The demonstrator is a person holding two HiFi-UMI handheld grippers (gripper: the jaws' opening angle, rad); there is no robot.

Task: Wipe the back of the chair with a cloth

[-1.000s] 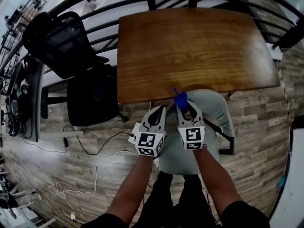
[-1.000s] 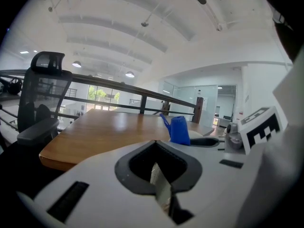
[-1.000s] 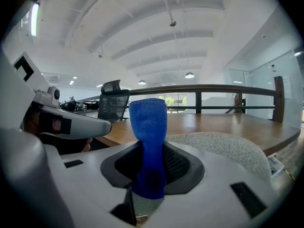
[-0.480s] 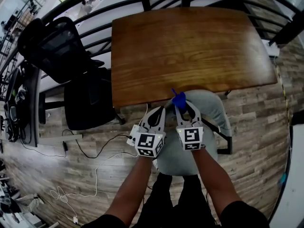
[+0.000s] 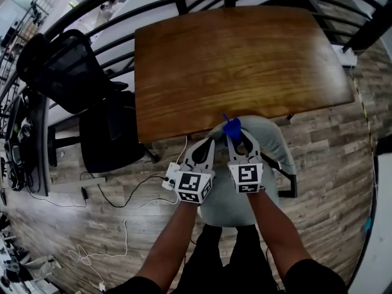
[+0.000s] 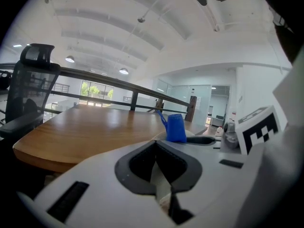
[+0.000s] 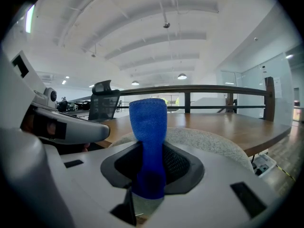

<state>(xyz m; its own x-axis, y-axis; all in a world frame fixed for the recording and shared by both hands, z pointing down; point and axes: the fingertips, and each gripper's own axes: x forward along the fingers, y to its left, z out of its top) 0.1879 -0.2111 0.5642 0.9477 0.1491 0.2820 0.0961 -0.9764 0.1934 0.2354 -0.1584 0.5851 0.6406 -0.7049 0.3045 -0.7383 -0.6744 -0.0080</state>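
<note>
Under the person's arms stands a grey chair (image 5: pixel 272 146), pushed up to a big brown wooden table (image 5: pixel 245 60) with a smooth, shiny top. Both stand on a floor (image 5: pixel 331 164) of grey-brown wood boards. A black rail (image 5: pixel 184 2) runs along the far side of the table. To the left is a black office chair (image 5: pixel 67 72), and thin cables (image 5: pixel 122 195) lie on the floor near it. Up high, the ceiling (image 7: pixel 156 27) is white and curved, with small round lights (image 7: pixel 182 76).

The right gripper (image 5: pixel 239 136) is clamped on a blue cloth (image 5: pixel 232 128). The cloth sticks up out of its jaws, above the top of the grey chair and near the table's edge. I cannot tell if the cloth touches the chair. The left gripper (image 5: pixel 205 144) is just beside the right one, with its jaws pressed together and nothing between them.

Each gripper has a cube with black and white square marks (image 5: pixel 247 177) on it
</note>
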